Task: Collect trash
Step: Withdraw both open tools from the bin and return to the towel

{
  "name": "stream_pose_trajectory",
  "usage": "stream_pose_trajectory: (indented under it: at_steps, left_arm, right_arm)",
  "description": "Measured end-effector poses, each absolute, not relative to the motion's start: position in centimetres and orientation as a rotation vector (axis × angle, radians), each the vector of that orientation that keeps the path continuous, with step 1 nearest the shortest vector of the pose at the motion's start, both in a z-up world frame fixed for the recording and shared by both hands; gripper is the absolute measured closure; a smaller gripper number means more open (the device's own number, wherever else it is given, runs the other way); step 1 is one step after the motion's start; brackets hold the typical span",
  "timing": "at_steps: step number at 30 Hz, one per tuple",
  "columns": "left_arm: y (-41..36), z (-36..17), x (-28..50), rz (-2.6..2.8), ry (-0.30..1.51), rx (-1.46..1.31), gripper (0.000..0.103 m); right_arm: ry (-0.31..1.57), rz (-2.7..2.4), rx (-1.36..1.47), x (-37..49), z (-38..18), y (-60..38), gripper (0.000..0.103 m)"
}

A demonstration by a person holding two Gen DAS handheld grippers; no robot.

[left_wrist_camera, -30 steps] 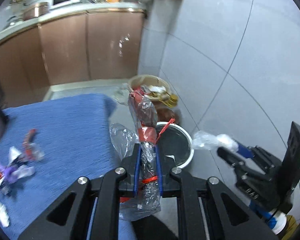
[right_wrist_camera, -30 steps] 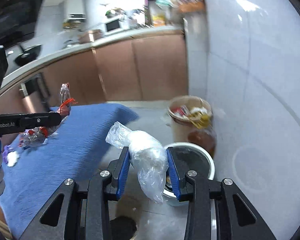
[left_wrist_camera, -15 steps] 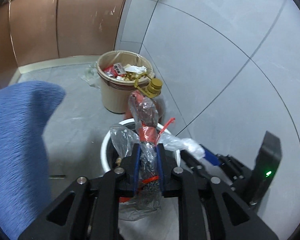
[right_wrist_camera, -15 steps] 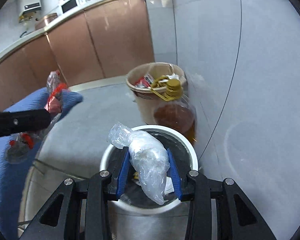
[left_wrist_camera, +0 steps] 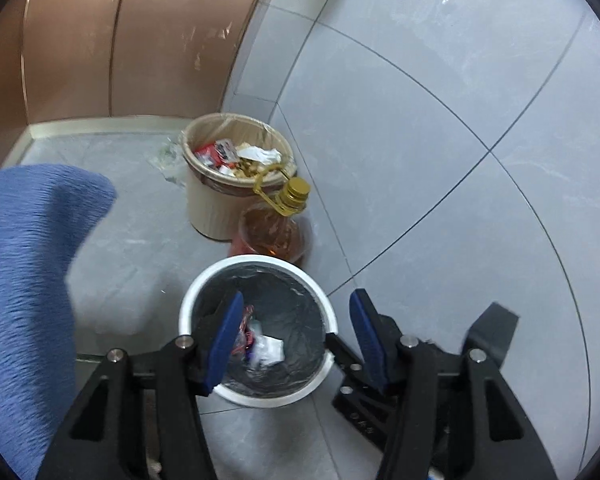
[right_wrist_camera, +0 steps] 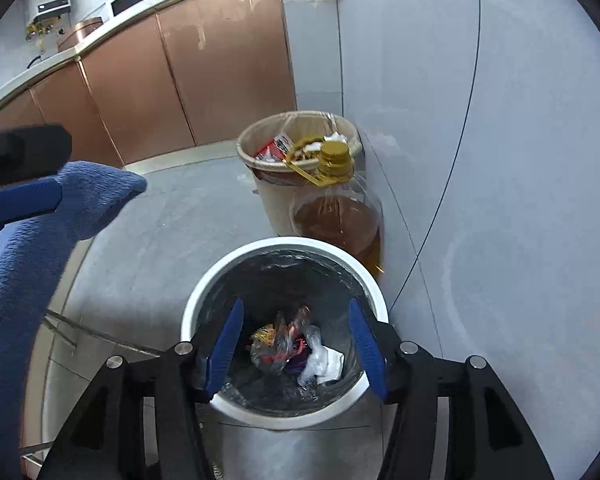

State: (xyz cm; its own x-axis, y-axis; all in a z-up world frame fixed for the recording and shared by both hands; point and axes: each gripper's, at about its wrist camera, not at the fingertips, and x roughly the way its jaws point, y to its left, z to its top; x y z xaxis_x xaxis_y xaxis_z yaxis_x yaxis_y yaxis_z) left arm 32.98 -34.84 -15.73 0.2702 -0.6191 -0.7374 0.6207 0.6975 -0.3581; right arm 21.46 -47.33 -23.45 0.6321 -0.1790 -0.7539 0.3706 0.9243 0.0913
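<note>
Your left gripper hung over the white bin, pointing steeply down, its jaws opening and nothing between the blue pads. Your right gripper was in the same attitude over the same bin, jaws likewise opening, nothing held. In the left wrist view the right gripper's black body showed just right of the bin; in the right wrist view a black and blue finger of the left gripper showed at the far left edge.

Largest item noted: the blue cloth filling the left side of both views. Far behind it ran the copper-coloured cabinets. A grey tiled wall took up the right.

The white bin stood on the grey floor, lined with a dark bag. The trash lay at its bottom: a clear wrapper with red and yellow print, and a crumpled white and clear plastic piece to its right. In the left wrist view the same trash lay inside the bin.

Just beyond the white bin stood a plastic oil bottle with a gold cap, near the wall. Beyond that, a beige bin, full of wrappers and paper.
</note>
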Motion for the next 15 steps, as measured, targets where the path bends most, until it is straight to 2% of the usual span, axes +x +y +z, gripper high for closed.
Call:
stream_pose_trajectory:
  at_steps: [5, 15]
  left_arm:
    - [-30.4, -13.7, 31.1, -0.703, 0.877, 0.098, 0.049]
    - [-21.7, -7.9, 22.0, -0.469, 0.541, 0.24, 0.049]
  right_arm:
    - [0.768, -0.281, 0.258, 20.0, -20.2, -45.4, 0.045]
    - [0.65, -0.173, 0.233, 15.9, -13.1, -39.0, 0.036]
